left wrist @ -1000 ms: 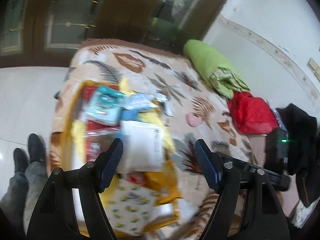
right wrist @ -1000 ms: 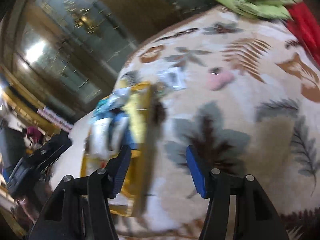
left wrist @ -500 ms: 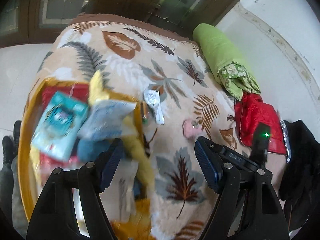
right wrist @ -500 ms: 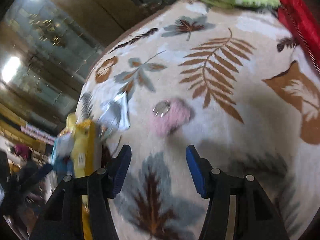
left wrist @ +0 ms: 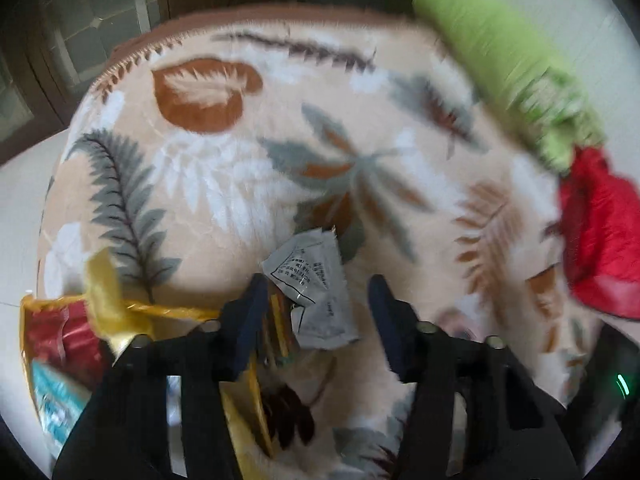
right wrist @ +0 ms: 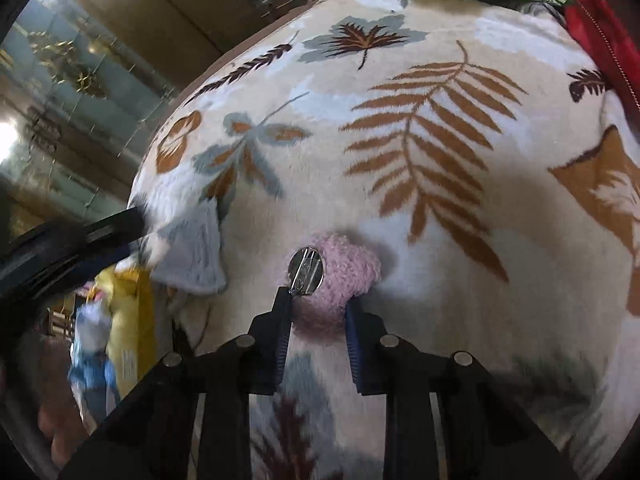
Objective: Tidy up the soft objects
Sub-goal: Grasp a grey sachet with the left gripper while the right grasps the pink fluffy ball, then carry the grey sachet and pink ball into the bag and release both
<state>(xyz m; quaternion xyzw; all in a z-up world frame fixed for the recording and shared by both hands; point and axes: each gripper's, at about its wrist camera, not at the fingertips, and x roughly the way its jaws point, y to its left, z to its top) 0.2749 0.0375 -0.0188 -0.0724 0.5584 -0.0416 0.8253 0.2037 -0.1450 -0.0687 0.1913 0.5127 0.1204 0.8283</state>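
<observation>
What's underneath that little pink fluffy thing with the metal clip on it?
The pink fluffy thing lies on the leaf-patterned blanket, which shows all around it. The right gripper has just been closing on its near end. Whatever lies directly beneath the fluff stays hidden.

leaf-print blanket [right wrist: 420,208]: plush fleece, matt. pink fuzzy brooch [right wrist: 344,276]: woolly pile, with a shiny metal pin disc [right wrist: 306,270]. silver sachet [left wrist: 316,292]: crinkled glossy foil. yellow bag [left wrist: 120,312]: glossy plastic. red jacket [left wrist: 600,232]: smooth, slightly shiny cloth.

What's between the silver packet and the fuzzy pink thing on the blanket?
Only bare leaf-print blanket lies between the silver packet and the fuzzy pink thing, in the right wrist view.
</observation>
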